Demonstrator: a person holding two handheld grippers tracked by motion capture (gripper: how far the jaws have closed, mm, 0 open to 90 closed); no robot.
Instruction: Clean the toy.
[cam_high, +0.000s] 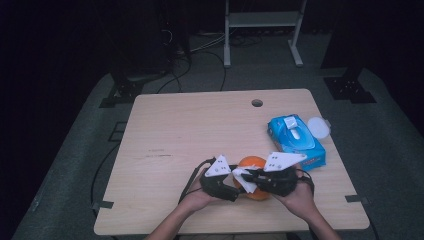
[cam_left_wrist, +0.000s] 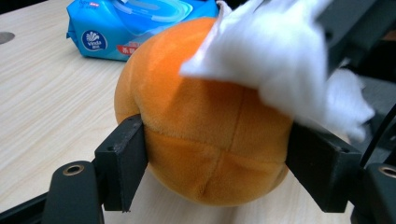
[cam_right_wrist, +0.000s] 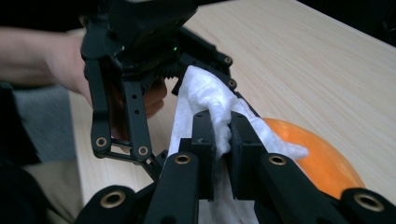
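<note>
We see the orange plush ball (cam_left_wrist: 205, 140) resting on the table (cam_high: 175, 130) near its front edge, our left gripper (cam_left_wrist: 217, 172) clamped on its two sides. Our right gripper (cam_right_wrist: 223, 140) pinches a white wipe (cam_right_wrist: 205, 100) and lays it over the ball's top. Behind, at the right edge, lies the blue wipe pack (cam_high: 296, 141), lid flipped open.

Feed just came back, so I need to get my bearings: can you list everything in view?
Plush ball: one, orange, near table edge, between the left gripper's pads.
Wipe: one, white, pinched in the right gripper, lying on the ball.
Wipes pack: one, blue, table's right side.
Lid: one, white, round, beside the pack.
Table: one, light wood.
Left gripper: black, clamped on the ball.
Right gripper: black, shut on the wipe.
</note>
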